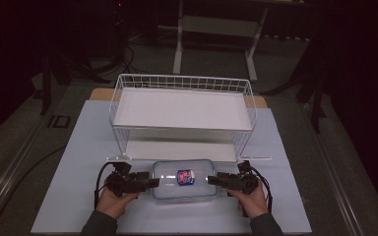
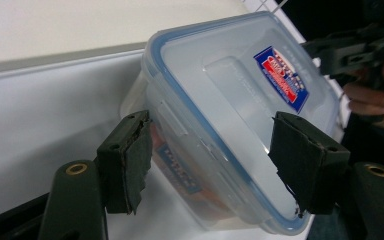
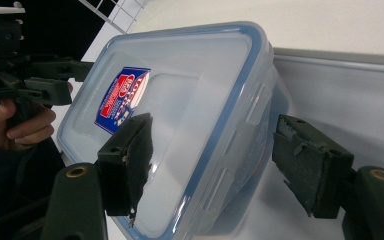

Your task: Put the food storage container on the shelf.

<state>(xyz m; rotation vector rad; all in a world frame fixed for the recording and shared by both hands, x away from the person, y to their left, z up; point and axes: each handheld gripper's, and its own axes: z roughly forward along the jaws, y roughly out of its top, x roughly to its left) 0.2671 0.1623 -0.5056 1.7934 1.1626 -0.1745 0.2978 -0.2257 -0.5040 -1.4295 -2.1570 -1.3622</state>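
Note:
A clear plastic container (image 1: 184, 180) with a blue-rimmed lid and a red and blue sticker lies on the white table near the front edge. My left gripper (image 1: 151, 183) is at its left end and my right gripper (image 1: 210, 180) at its right end. In the left gripper view the container (image 2: 230, 110) sits between the spread jaws of my left gripper (image 2: 215, 162), which is open. In the right gripper view the container (image 3: 190, 115) likewise lies between the jaws of my right gripper (image 3: 215, 160), also open. I cannot tell whether the pads touch it.
A white wire basket (image 1: 128, 83) on legs, with a white sheet as its floor, stands right behind the container. The white table top (image 1: 78, 162) has room to the left and right. A metal frame (image 1: 179, 44) stands on the dark floor beyond.

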